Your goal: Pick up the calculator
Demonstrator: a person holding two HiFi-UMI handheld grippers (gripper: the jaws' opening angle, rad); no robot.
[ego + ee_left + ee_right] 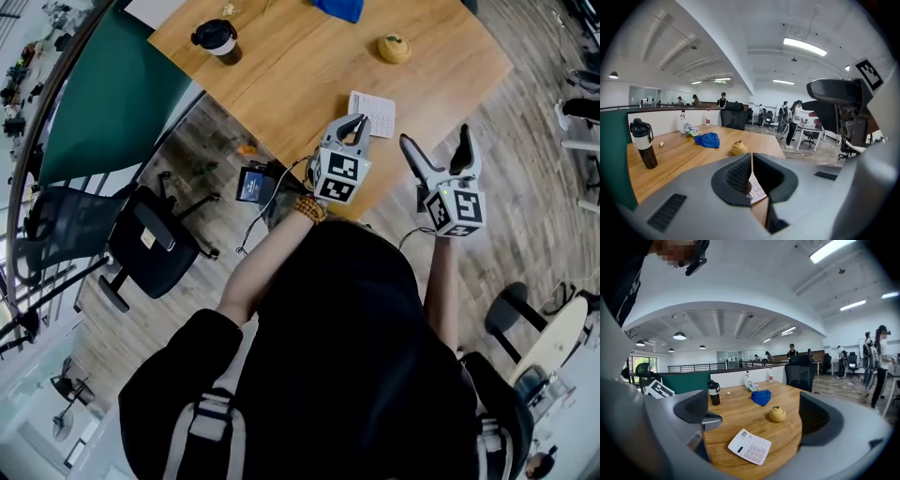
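Right gripper view: my right gripper (pixel 754 411) is wide open, my left gripper (pixel 751 171) closed and empty. The flat calculator (pixel 750 446), lower centre, I may push off the table (pixel 733 420).

Head view: overhead, looking steeply down onto wooden table (pixel 300 66). Left and right gripper views: low at table's near edge, facing across it. Shared: calculator (pixel 749 446), blue cloth (pixel 761 397).

A light wooden table (pixel 309 70) stands on a grey-brown plank floor (pixel 530 131). A dark green partition (pixel 112 94) borders the table's left side, with a black office chair (pixel 150 246) near it. Strip lights (pixel 805 46) shine from the white ceiling (pixel 740 33) of an open office.
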